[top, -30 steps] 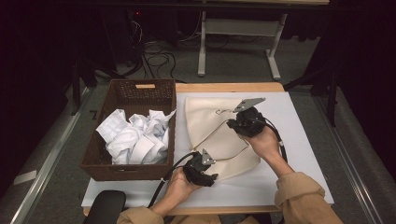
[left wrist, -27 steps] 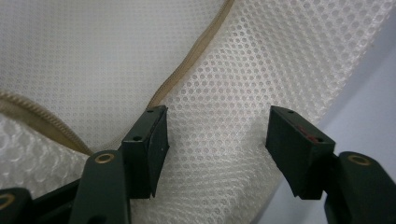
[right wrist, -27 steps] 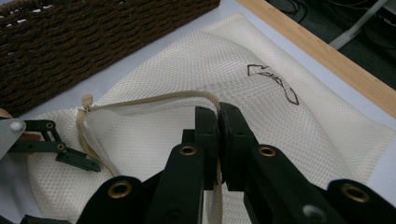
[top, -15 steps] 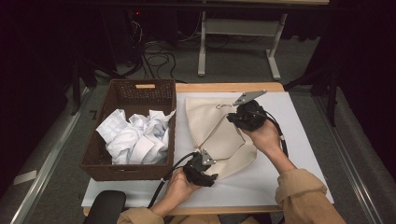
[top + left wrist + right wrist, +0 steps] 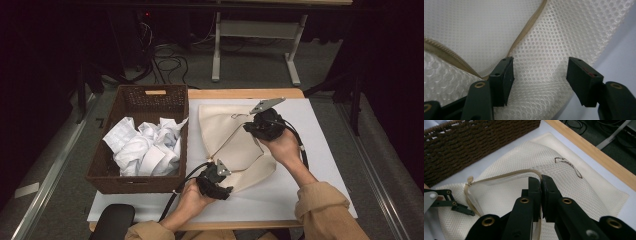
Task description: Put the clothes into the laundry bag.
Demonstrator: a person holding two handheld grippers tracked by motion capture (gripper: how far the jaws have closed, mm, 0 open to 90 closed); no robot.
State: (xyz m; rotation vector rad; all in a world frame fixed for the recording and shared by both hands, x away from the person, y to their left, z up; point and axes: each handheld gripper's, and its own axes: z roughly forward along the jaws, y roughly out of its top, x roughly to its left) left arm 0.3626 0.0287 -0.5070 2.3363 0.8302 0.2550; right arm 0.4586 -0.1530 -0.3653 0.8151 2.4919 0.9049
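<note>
A cream mesh bag (image 5: 235, 145) lay at the centre of the white worktop (image 5: 320, 165), with a brown wicker basket (image 5: 102, 172) of crumpled white cloth (image 5: 142, 147) at its 9 o'clock. The right gripper (image 5: 541, 182), at the bag's 1 o'clock corner, had its jaws closed on the tan zipper edge (image 5: 506, 175). The left gripper (image 5: 539, 77), at the bag's 7 o'clock, held its jaws wide apart over the mesh, apparently gripping nothing.

Left tool (image 5: 216, 181) jaws spread wide, right tool (image 5: 263, 124) jaws pressed together
</note>
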